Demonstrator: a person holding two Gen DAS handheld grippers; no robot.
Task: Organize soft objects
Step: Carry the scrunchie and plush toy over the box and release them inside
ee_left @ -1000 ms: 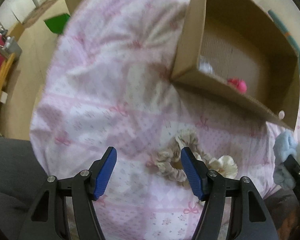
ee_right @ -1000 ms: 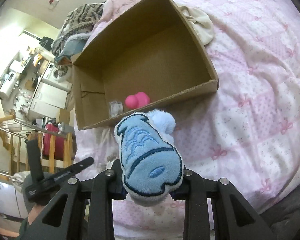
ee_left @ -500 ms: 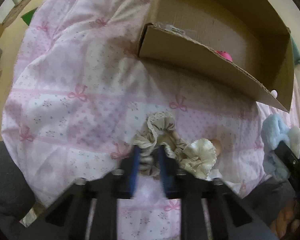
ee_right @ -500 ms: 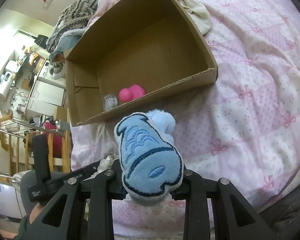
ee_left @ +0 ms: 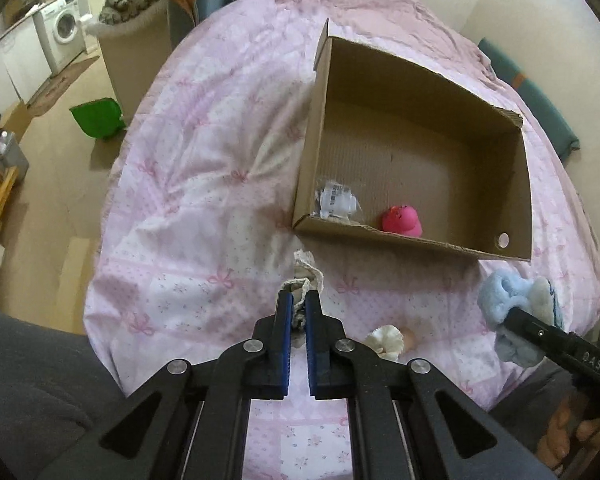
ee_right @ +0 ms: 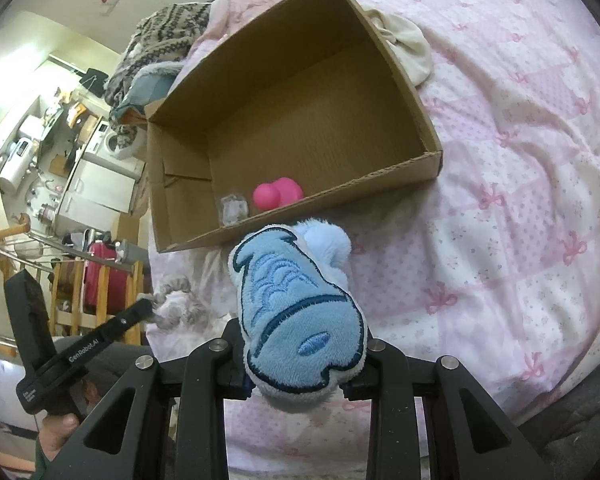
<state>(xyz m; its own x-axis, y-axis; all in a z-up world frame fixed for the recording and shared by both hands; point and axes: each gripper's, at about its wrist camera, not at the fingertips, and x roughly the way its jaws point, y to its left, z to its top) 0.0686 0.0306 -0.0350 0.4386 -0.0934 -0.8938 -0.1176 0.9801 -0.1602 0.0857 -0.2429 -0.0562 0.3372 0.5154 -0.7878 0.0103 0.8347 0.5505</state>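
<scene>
Our left gripper had its blue-padded fingers pinched almost together on a beige lace scrunchie, which hung bunched from the tips just above the pink bedspread, short of the near wall of the cardboard box. Our right gripper stood partly closed around a blue plush toy, its fingers pressing the toy's lower sides and its embroidered face turned to the camera; we held it over the bedspread near the box's front edge.

Inside the box we could see a pink toy and a small clear packet against the near wall, the rest of the floor bare. A cream ruffled scrunchie lay on the bedspread just right of the left gripper, with something peach-coloured beside it that we could not identify.

By our reckoning the sorting was partly done: two items were boxed, two were in our grippers awaiting the drop, and at least the cream scrunchie remained to be collected afterwards.
</scene>
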